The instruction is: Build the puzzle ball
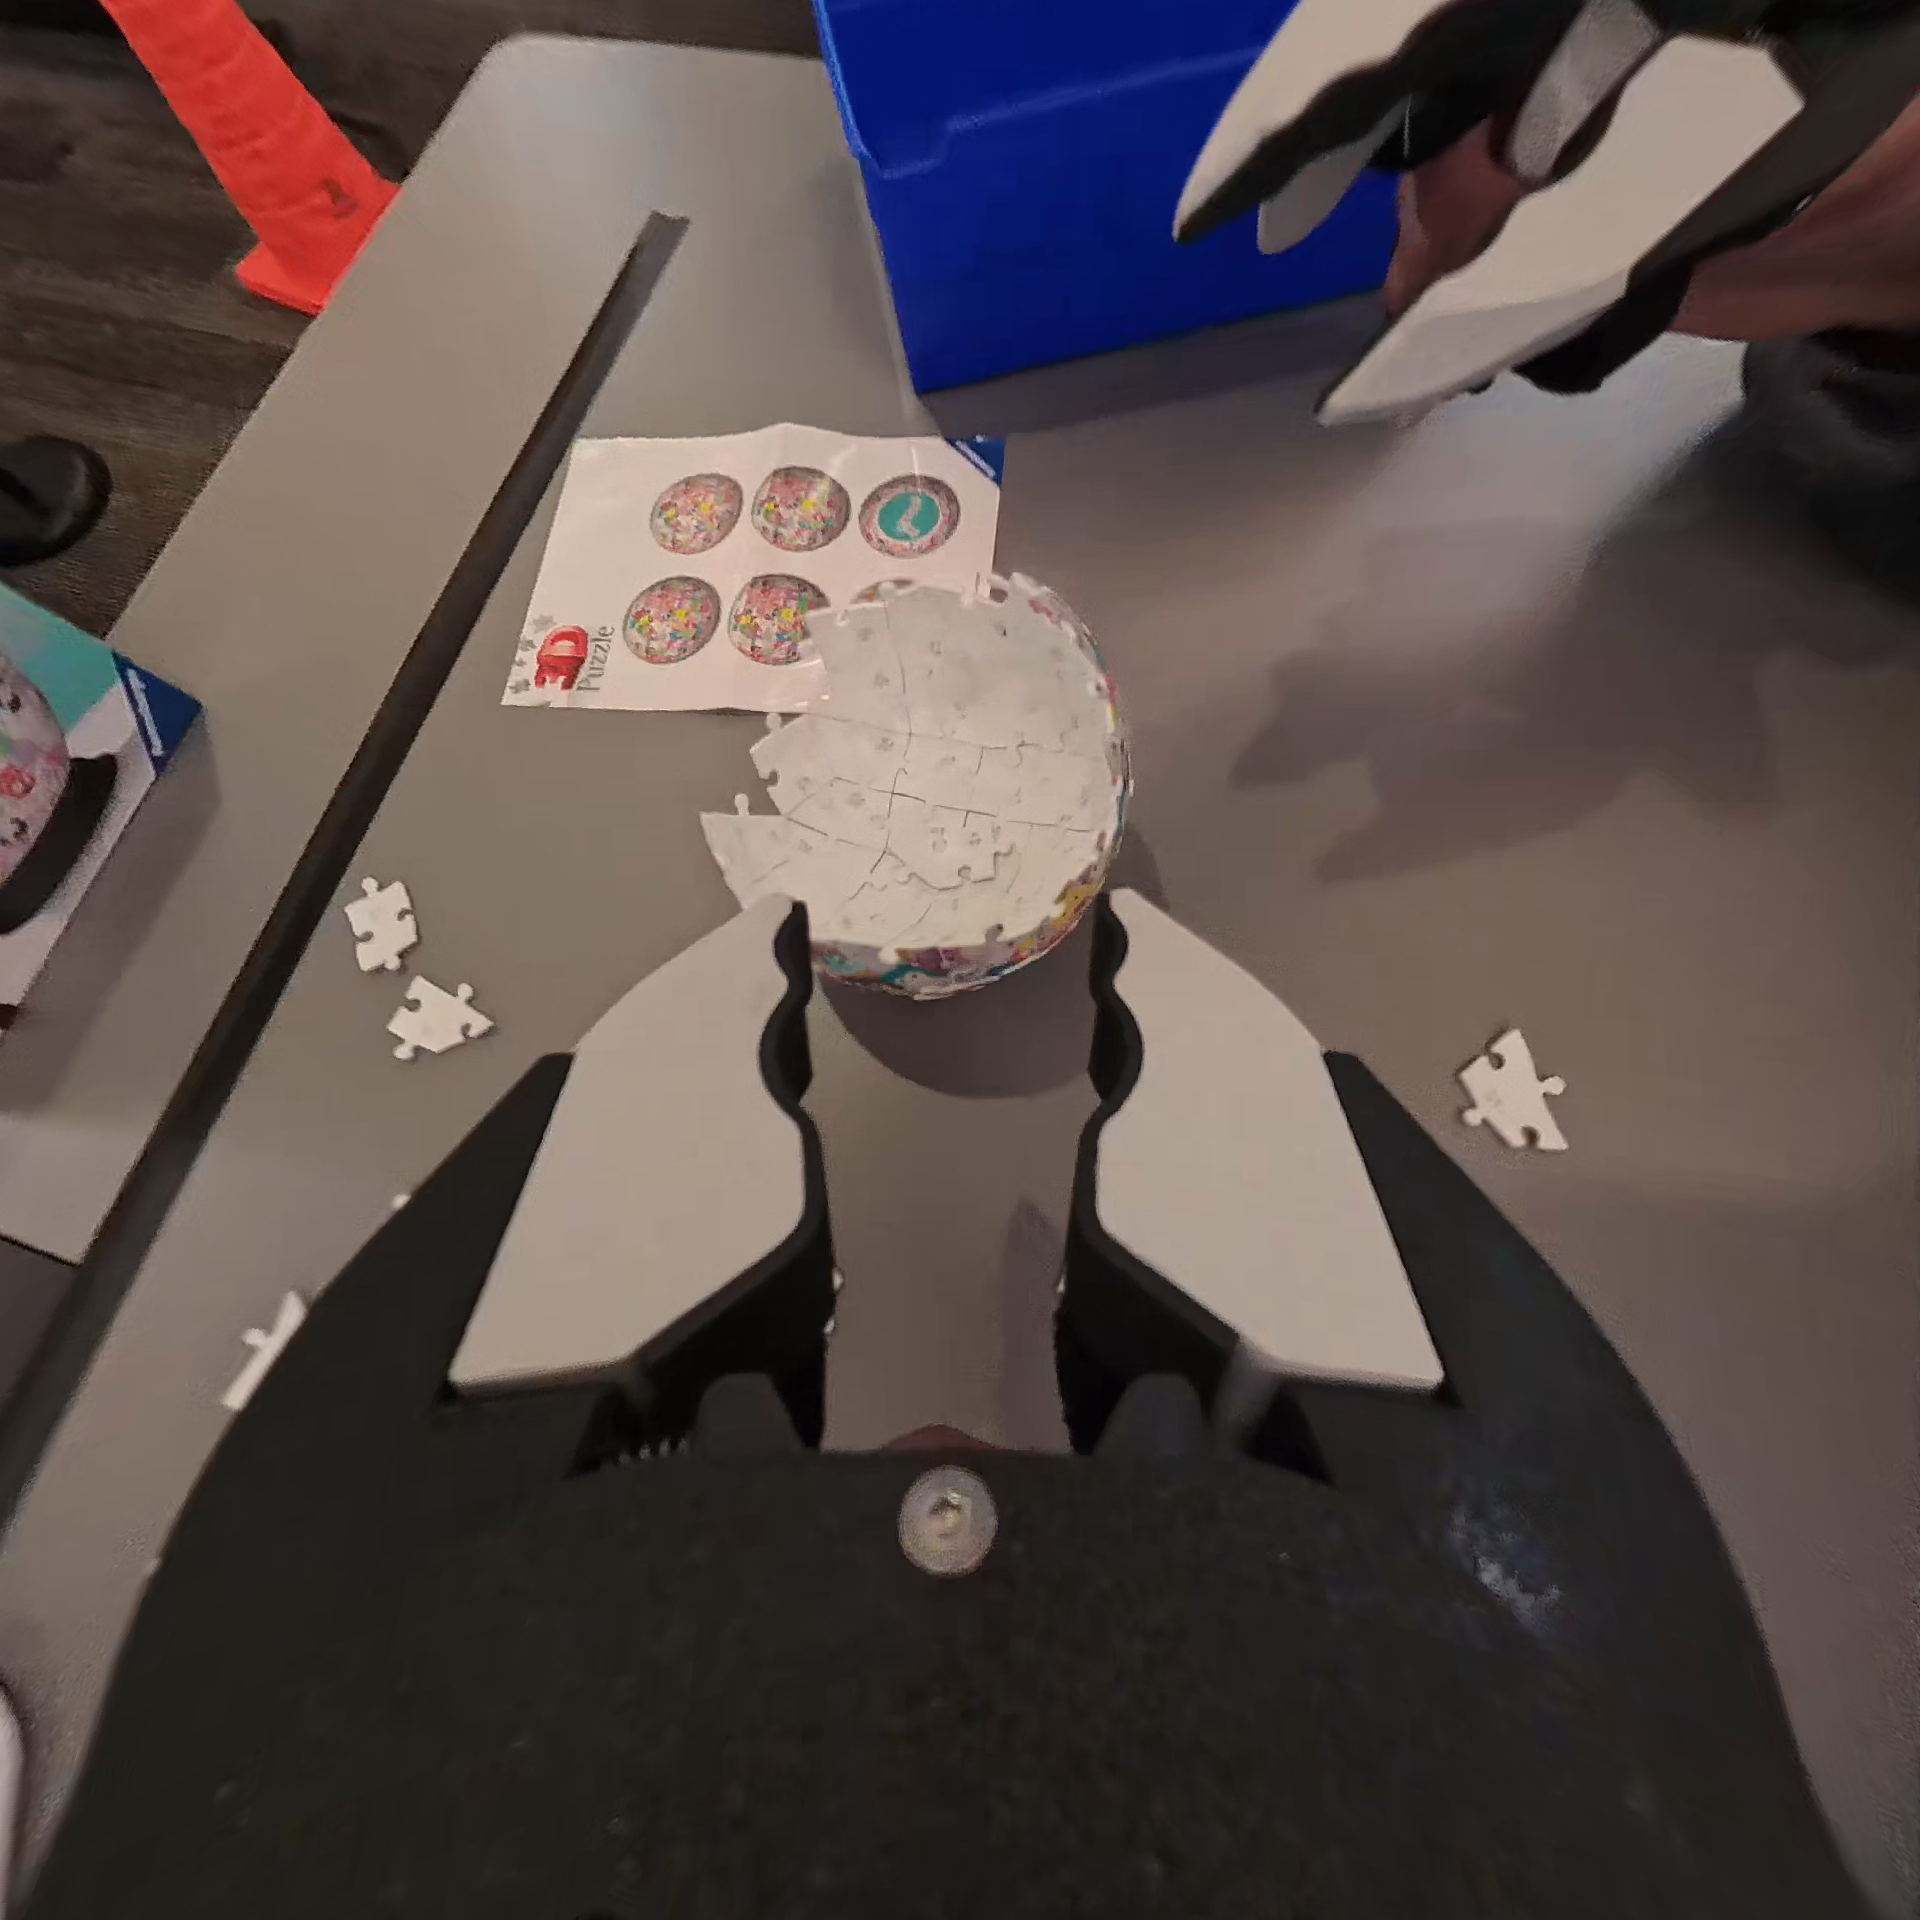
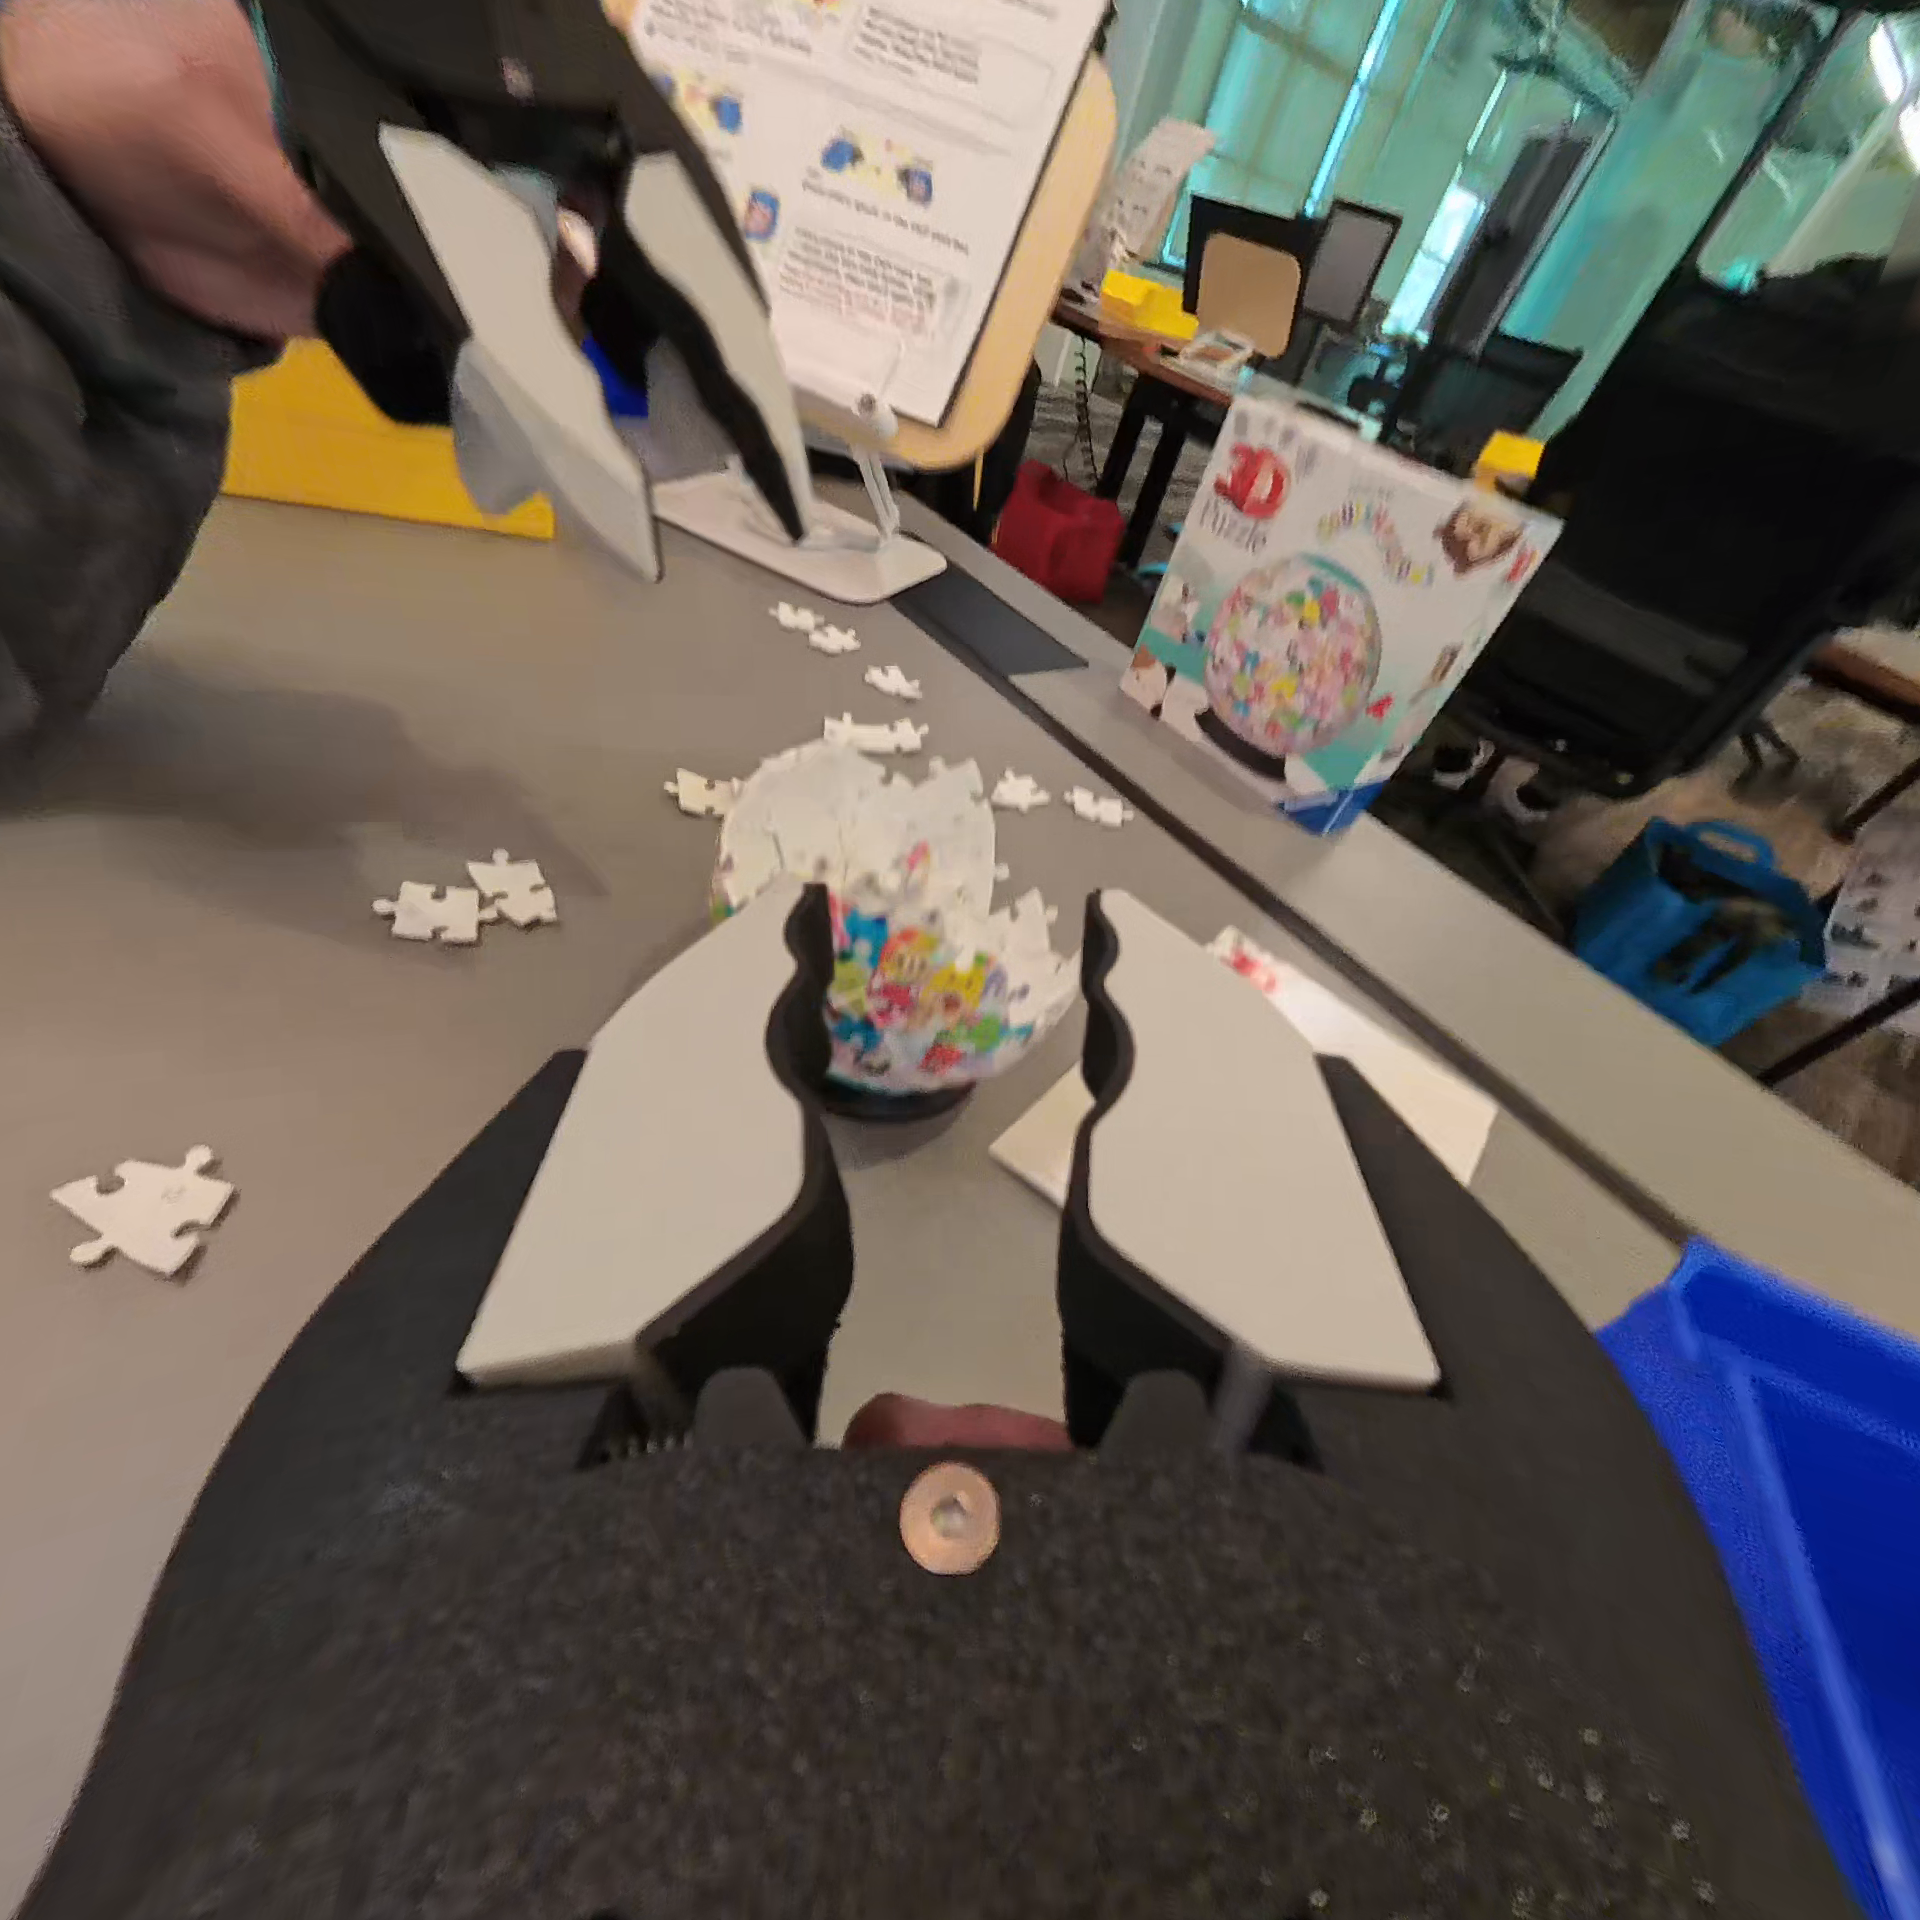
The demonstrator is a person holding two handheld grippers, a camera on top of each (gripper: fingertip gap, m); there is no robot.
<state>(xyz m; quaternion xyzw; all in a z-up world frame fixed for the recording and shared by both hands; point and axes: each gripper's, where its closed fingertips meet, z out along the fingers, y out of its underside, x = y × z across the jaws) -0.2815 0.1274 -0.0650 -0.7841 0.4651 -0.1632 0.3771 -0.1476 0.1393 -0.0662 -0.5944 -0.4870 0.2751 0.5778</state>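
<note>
The half-built puzzle ball [image 1: 940, 790] sits on a small dark stand [image 2: 899, 1099] near the middle of the grey table [image 1: 1455, 727], its open white inside facing up and its rim jagged, partly over the instruction sheet [image 1: 665, 582]. Both the left tool [image 1: 940, 920] and the right tool [image 2: 951, 914] have their jaws apart and empty, and both views are blurred – my guess is a hurried close on the thin shell could pop joined pieces loose or tip it off the stand. Loose pieces [image 2: 462, 902] lie scattered flat – hard to pinch, easy to push away or knock off the edge
</note>
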